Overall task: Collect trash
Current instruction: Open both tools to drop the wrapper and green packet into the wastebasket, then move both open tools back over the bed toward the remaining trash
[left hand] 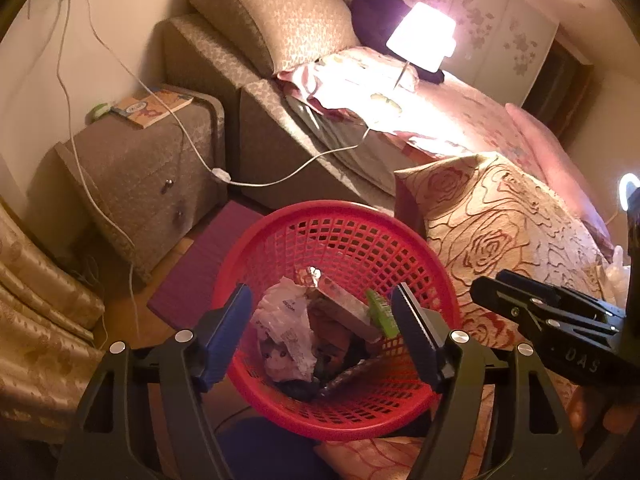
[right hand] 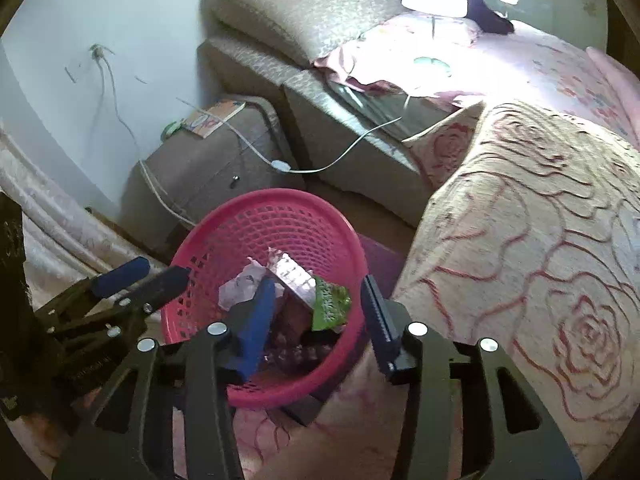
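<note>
A red mesh basket [left hand: 280, 224] stands on the floor beside the bed and shows in the right wrist view [right hand: 224, 236] too. It holds crumpled white paper [left hand: 286, 320], a silver foil pack [left hand: 344, 308] and a green wrapper [left hand: 380, 308], which also shows in the right wrist view [right hand: 330, 306]. My left gripper [left hand: 320, 340] is open and empty just above the basket. My right gripper [right hand: 316, 320] is open and empty above it too. In the left wrist view the right gripper [left hand: 516, 300] enters from the right.
A bedside cabinet [left hand: 152, 184] with a book [left hand: 154, 108] stands left of the basket. White cables [left hand: 200, 160] hang across it. The bed with a rose-patterned cover [left hand: 500, 232] and a lit lamp [left hand: 422, 36] lies right. A purple mat [left hand: 204, 264] and curtain [left hand: 36, 312] are at left.
</note>
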Available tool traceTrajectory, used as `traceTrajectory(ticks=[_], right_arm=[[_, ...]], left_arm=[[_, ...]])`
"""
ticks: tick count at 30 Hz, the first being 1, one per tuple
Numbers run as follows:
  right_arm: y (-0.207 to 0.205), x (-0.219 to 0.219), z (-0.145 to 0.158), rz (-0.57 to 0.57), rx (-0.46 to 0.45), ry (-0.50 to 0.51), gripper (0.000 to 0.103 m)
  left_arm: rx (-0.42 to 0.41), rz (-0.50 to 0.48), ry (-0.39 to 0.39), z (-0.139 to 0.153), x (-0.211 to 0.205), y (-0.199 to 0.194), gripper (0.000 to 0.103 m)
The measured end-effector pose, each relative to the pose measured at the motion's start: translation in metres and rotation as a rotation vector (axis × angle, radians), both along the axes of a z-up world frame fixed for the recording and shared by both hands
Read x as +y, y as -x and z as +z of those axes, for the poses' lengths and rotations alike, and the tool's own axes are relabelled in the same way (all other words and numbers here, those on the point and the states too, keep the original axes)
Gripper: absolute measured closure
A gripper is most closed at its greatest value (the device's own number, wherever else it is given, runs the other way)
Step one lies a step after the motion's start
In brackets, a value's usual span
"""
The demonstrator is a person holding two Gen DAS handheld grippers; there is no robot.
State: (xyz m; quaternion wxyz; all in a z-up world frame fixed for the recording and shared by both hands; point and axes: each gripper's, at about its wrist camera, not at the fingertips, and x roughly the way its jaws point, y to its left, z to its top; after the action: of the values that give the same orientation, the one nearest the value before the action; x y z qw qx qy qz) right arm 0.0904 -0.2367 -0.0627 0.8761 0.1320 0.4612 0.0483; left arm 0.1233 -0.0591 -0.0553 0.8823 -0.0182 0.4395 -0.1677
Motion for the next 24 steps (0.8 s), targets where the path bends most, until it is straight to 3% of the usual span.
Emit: traceTrajectory(ticks=[14,16,19,24], right_arm=[[0.082,-0.056,0.038,-0.124,-0.118,0.093,0.051],[0.097,-0.075,0.044,-0.167,-0.129,0.112,0.049],[0.121,-0.109,0.051,-0.265,-0.151,0.175,0.037],[0.16,-0.178,0.058,-0.457,-0.153,0.295,0.033]], left_arm=[[-0.05,-0.114,0.039,0.025,-0.042,0.038,0.033],[-0.057,-0.134,0.044,0.029,-0.051,0.044,0.033],[-0.064,-0.163,0.049,0.032,-0.064,0.053,0.033],[-0.073,-0.218,0.042,0.034,-0.087,0.068,0.033]])
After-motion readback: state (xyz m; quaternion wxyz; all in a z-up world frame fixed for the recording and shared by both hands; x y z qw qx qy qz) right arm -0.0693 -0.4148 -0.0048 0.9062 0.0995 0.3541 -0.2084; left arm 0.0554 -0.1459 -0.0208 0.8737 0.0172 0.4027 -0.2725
